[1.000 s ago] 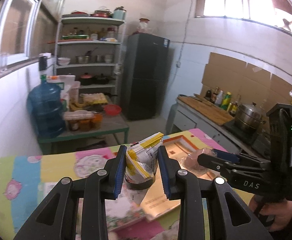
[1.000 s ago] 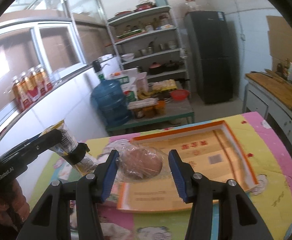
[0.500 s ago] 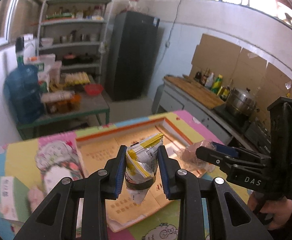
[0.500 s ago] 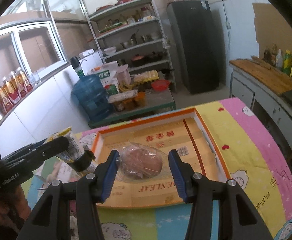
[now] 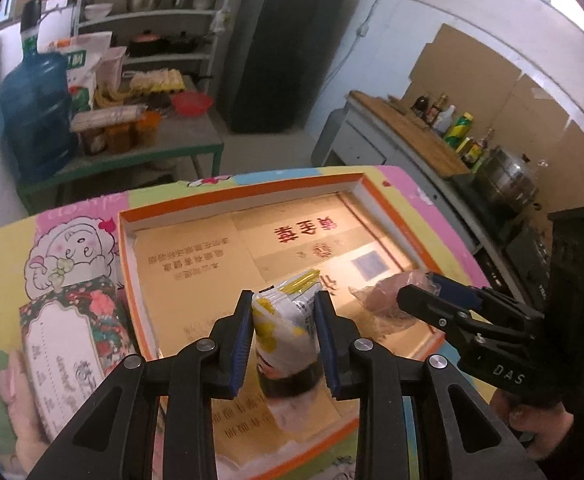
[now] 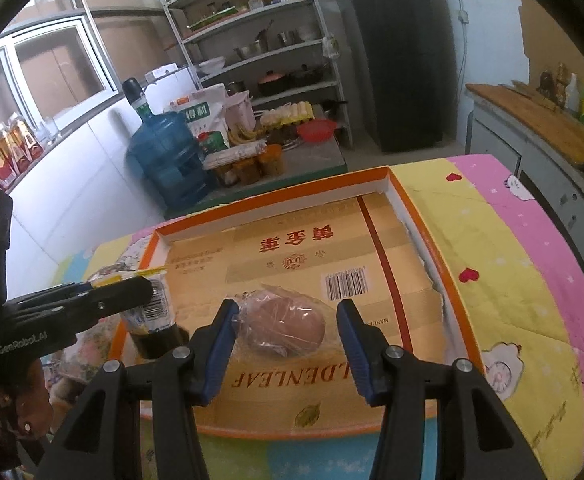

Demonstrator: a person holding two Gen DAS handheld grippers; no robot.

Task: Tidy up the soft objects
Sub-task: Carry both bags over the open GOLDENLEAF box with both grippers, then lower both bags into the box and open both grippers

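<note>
Left wrist view: left gripper [image 5: 285,336] clamped tight on a crumpled white-and-yellow snack packet [image 5: 281,334], held above the near part of a shallow orange-rimmed cardboard tray [image 5: 125,280] lying on a cartoon-print tablecloth [image 5: 51,248]; to the right, right gripper [image 5: 432,292] gripping a brown bun in clear wrap [image 5: 384,296] over the tray's right side. Right wrist view: right gripper [image 6: 287,326] about half spread, pads pressing the wrapped bun [image 6: 287,328] from both sides, above the tray [image 6: 448,280] floor near its front; at left, left gripper [image 6: 139,292] with the snack packet [image 6: 153,310] over the tray's left edge.
</note>
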